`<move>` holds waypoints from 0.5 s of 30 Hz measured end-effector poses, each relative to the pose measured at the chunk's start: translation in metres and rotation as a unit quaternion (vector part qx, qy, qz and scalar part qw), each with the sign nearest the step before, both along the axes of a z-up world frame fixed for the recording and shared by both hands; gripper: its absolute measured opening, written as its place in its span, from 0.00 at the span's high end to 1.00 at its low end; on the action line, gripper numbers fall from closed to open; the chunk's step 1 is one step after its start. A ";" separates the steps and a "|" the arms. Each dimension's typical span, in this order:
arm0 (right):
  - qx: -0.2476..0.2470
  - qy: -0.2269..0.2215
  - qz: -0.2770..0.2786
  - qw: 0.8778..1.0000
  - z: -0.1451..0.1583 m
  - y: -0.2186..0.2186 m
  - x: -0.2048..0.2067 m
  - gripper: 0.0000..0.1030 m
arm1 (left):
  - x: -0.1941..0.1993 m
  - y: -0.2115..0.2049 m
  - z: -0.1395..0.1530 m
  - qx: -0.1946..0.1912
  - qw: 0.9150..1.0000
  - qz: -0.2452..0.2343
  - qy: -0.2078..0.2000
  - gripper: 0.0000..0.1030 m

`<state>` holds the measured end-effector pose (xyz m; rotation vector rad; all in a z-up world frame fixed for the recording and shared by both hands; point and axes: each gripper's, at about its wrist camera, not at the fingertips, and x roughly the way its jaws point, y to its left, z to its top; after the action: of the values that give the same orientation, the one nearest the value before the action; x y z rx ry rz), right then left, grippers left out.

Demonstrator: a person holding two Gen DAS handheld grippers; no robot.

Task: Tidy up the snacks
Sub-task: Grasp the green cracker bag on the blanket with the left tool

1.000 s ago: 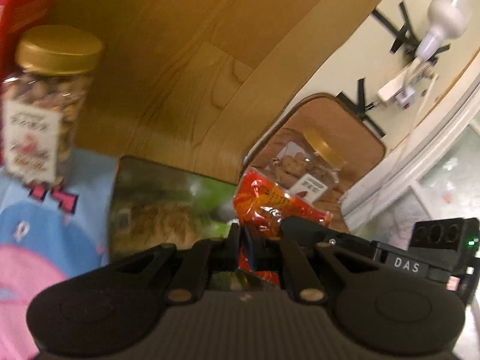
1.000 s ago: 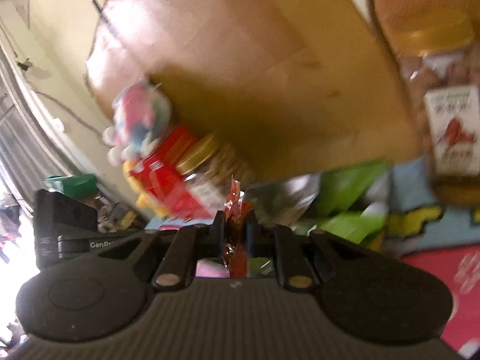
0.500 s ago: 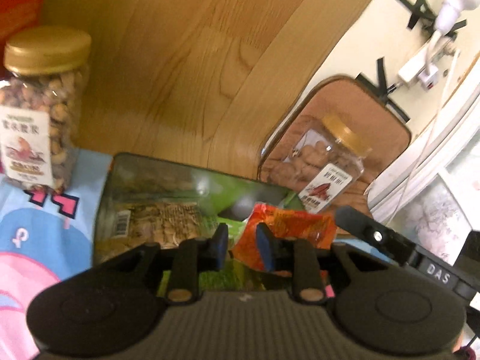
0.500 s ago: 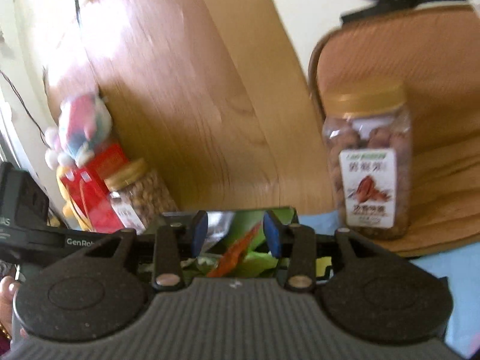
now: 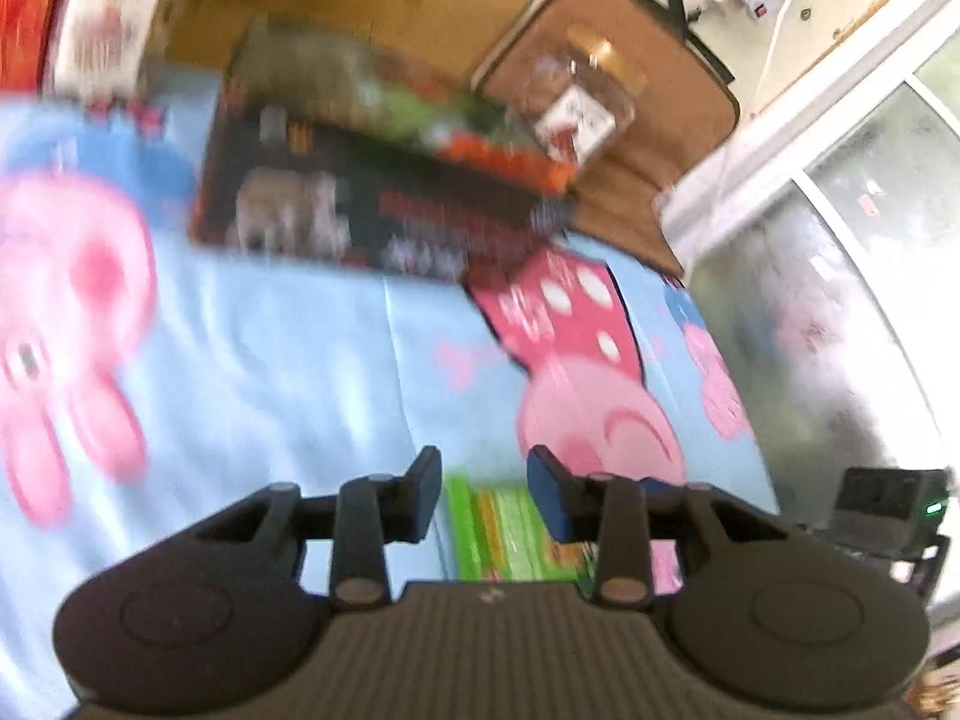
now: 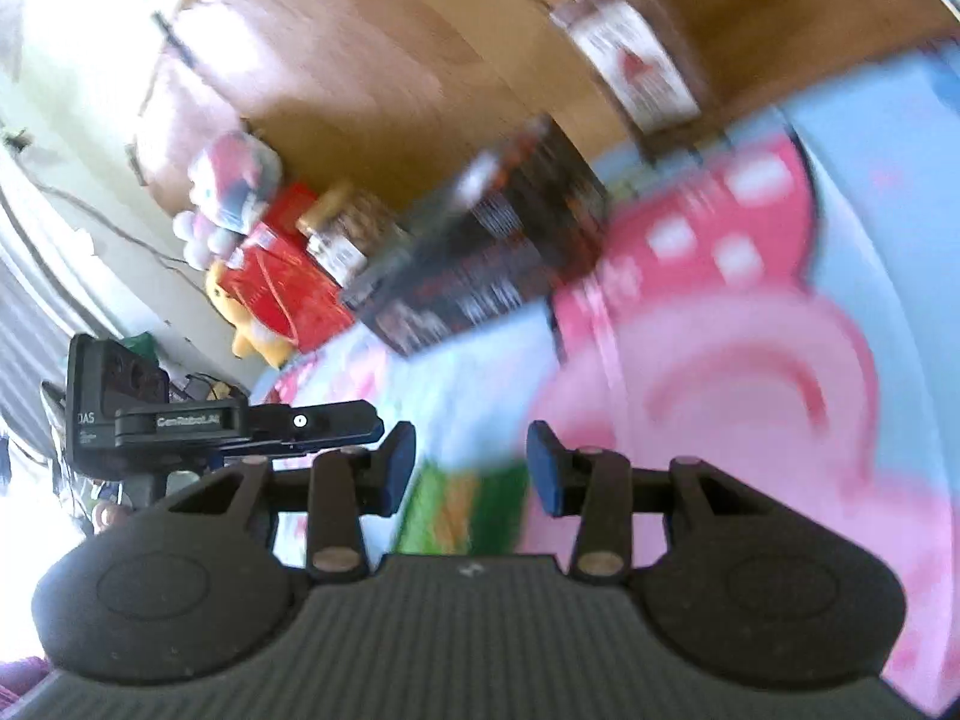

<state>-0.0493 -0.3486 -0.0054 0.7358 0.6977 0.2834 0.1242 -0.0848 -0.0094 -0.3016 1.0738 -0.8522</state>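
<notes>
Both frames are motion-blurred. The left gripper (image 5: 485, 495) hangs over a blue cartoon-print cloth (image 5: 300, 360), its jaws opening, pads clear of the green snack packet (image 5: 516, 531) lying on the cloth below the gap. The right gripper (image 6: 471, 468) stands parted likewise, nothing pressed between its pads. A dark box (image 5: 372, 204) holding snack bags sits further back, flanked by two nut jars (image 5: 585, 111) against the wooden board (image 6: 372, 84).
</notes>
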 end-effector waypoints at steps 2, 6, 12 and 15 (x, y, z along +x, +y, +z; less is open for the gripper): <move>0.018 0.013 -0.009 1.000 -0.011 0.002 -0.010 0.57 | -0.003 0.004 -0.007 -0.016 1.000 -0.003 0.018 0.68; 0.021 0.010 -0.016 1.000 -0.016 0.009 -0.019 0.57 | -0.012 0.010 -0.012 -0.035 0.999 -0.001 0.033 0.61; -0.095 -0.026 0.020 0.995 -0.008 0.041 -0.019 0.57 | -0.028 0.004 -0.014 -0.028 0.999 -0.009 0.023 0.61; -0.164 -0.046 0.054 0.984 -0.006 0.061 -0.017 0.56 | -0.032 0.001 -0.015 -0.035 0.999 -0.016 0.029 0.61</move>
<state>-0.0663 -0.2873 -0.0119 0.3698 0.6765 0.2911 0.0919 -0.0835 -0.0240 -0.3704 1.1060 -0.9161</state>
